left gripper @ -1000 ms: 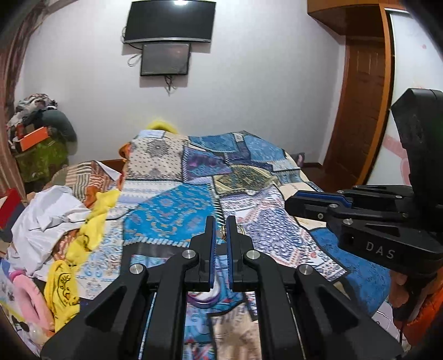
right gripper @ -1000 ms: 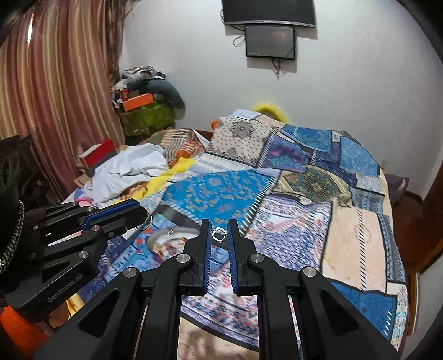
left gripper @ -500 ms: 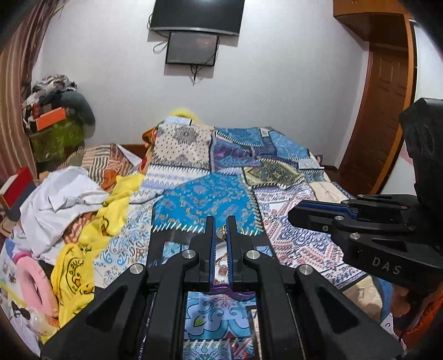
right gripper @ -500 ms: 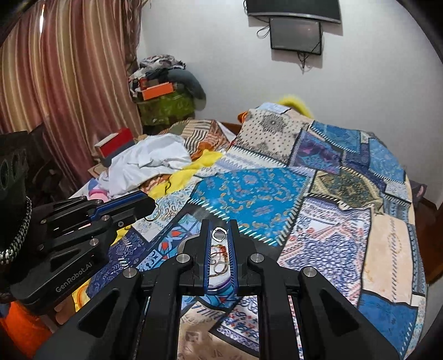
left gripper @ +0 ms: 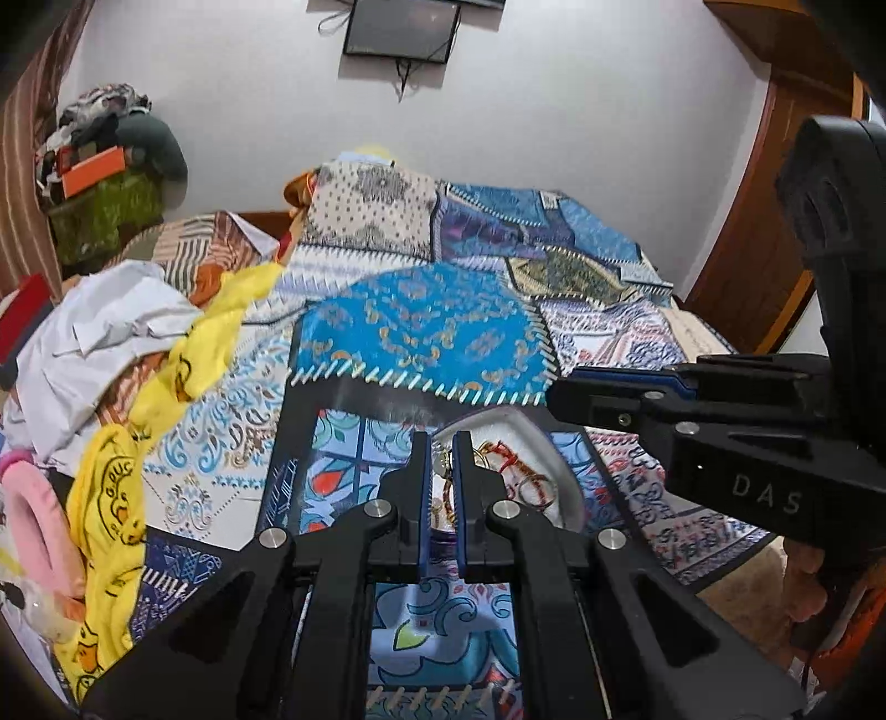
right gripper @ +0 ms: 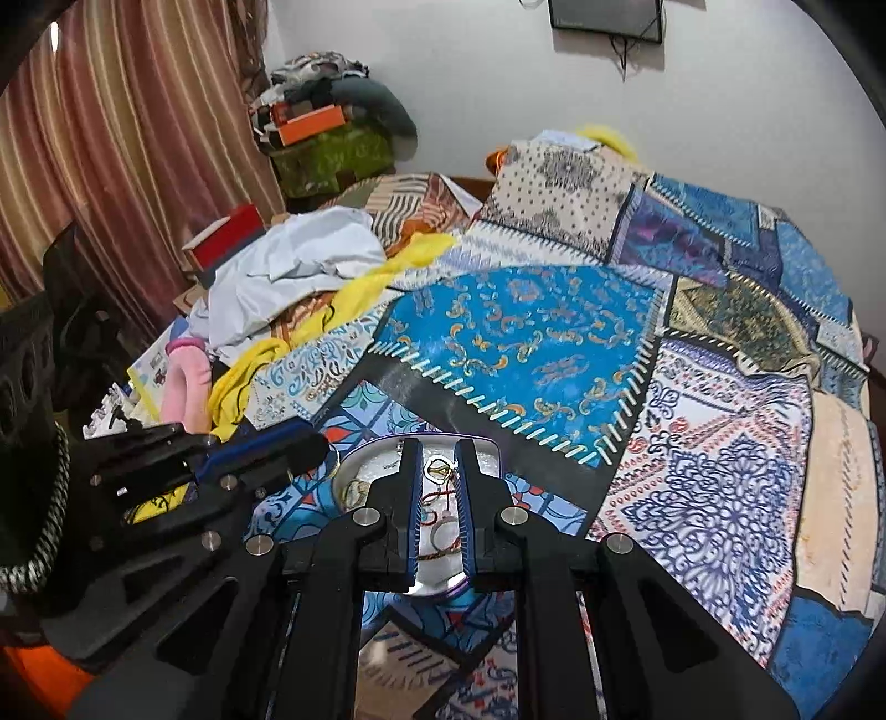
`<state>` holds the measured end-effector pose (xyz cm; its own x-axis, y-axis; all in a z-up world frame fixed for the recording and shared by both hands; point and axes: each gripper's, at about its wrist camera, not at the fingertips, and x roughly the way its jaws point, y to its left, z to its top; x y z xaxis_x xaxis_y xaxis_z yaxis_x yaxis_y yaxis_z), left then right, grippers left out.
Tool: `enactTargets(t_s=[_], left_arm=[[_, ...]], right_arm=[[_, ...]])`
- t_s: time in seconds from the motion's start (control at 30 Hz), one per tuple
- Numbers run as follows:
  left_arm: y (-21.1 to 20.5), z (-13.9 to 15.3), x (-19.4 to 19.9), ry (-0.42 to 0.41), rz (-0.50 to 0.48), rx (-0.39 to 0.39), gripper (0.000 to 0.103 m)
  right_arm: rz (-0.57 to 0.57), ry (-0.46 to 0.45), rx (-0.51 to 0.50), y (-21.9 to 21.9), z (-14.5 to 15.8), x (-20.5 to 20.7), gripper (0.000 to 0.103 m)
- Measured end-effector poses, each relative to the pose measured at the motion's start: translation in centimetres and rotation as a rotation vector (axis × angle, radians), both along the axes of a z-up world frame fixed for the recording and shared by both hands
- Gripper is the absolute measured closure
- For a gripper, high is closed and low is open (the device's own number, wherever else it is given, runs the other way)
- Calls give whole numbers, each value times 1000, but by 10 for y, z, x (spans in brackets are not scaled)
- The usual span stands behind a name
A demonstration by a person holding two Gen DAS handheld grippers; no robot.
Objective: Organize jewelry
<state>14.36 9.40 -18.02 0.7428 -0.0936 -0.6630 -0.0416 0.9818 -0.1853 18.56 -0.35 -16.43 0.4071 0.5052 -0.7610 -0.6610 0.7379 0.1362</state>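
A shallow silver tray (right gripper: 487, 454) lies on the patchwork bedspread; it also shows in the left wrist view (left gripper: 545, 443). It holds a red cord bracelet (left gripper: 509, 459) and thin rings. My left gripper (left gripper: 441, 443) hovers over the tray, fingers nearly closed on a small ring (left gripper: 440, 462). My right gripper (right gripper: 437, 451) is also over the tray, narrowly shut on a small gold ring (right gripper: 438, 471). Each gripper shows in the other's view: the right (left gripper: 565, 396), the left (right gripper: 315, 443).
The bed is covered by a blue patterned patchwork spread (right gripper: 531, 338). White and yellow clothes (left gripper: 127, 332) and a pink item (left gripper: 33, 515) pile on the left. A curtain (right gripper: 111, 138), a clutter pile and a wall TV (left gripper: 401, 25) stand beyond.
Both grippers have tilted down and moved toward the tray, which now lies under their fingertips. Each still grips its ring.
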Motion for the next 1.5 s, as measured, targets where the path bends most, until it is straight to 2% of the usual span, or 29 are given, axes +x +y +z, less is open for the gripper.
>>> enactTargets(t_s=[0.3, 0.57, 0.67, 0.8, 0.87, 1.03, 1.17, 1.4, 1.47, 1.5], left_arm=[[-2, -18, 13, 41, -33, -26, 98], [-3, -20, 14, 51, -26, -22, 98], [-3, -17, 13, 54, -22, -15, 97], [-2, -12, 9, 55, -11, -6, 92], [-2, -7, 6, 48, -5, -1, 91], [-1, 19, -5, -1, 11, 11, 91], [0, 46, -19, -62, 23, 20, 91], [-12, 120, -69, -259, 42, 74, 91], [-18, 142, -89, -333, 47, 92, 86], [-21, 153, -100, -376, 52, 102, 78]], right_arm=[[18, 66, -19, 10, -22, 9, 93], [22, 23, -60, 14, -20, 5, 93], [11, 6, -69, 13, -19, 4, 86], [-2, -14, -52, 9, -10, 3, 73], [-10, -33, -44, 6, -4, 1, 72], [-26, -82, -16, -3, 17, -8, 72], [-51, -150, 23, -15, 46, -22, 72], [-104, -337, 140, -47, 115, -65, 72], [-122, -411, 184, -58, 136, -86, 72], [-131, -452, 209, -65, 148, -98, 72]])
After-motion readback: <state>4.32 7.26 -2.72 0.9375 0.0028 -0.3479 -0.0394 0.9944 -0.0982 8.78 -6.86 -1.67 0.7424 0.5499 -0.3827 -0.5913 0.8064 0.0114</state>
